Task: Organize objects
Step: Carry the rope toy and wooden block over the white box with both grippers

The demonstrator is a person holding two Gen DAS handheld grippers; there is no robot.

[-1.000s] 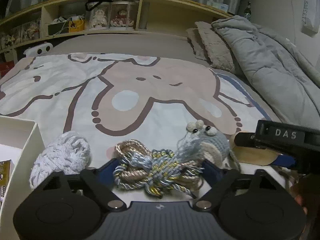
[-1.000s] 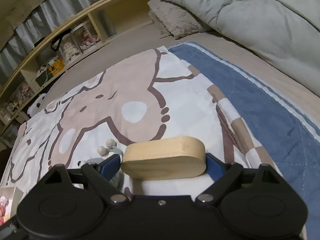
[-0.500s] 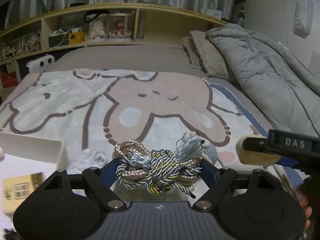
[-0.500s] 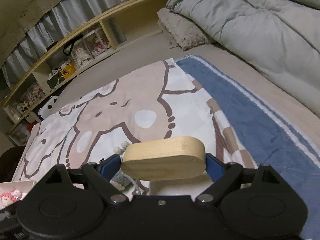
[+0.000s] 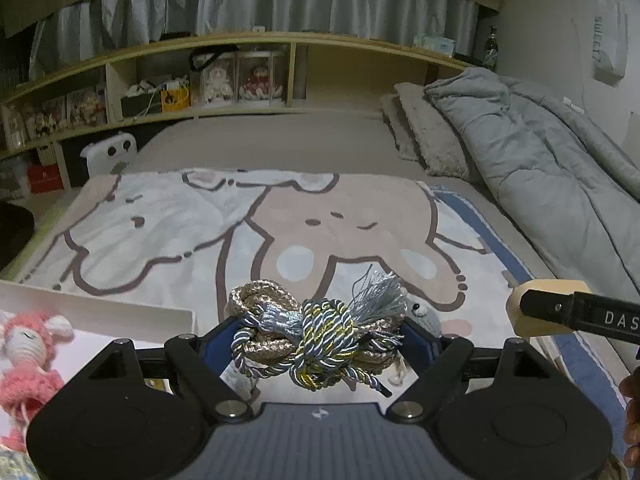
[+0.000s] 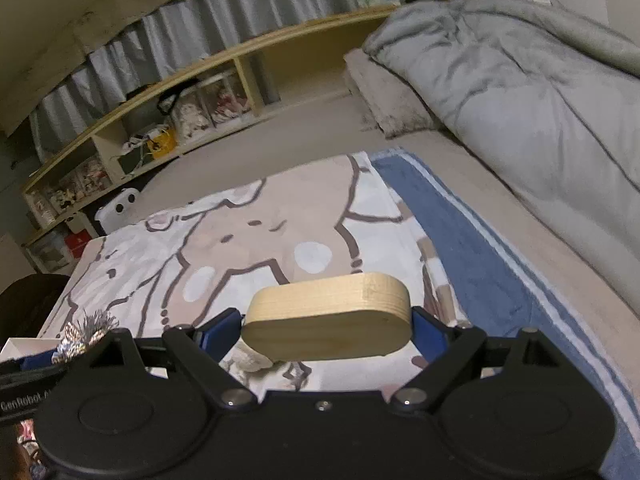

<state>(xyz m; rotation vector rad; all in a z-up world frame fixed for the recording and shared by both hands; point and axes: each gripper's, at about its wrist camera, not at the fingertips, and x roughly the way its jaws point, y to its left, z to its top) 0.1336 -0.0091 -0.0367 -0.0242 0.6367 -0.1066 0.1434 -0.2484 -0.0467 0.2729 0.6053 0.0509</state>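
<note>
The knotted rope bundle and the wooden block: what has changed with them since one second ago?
Both were lifted off the cartoon-print blanket: the knotted grey-gold rope bundle in the left gripper, the oval pale wooden block in the right gripper. Both grips stayed closed; the grey crocheted toy stayed lying there.

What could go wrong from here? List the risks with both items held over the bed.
1. The rope knot is a loose tangle between the left tool's pads; its hanging strands could snag or slip during the move to the white box.
2. The wood block is pinched only at its rounded ends by the right tool, so it might pivot or drop.
3. The tools are close together and could collide.
</note>
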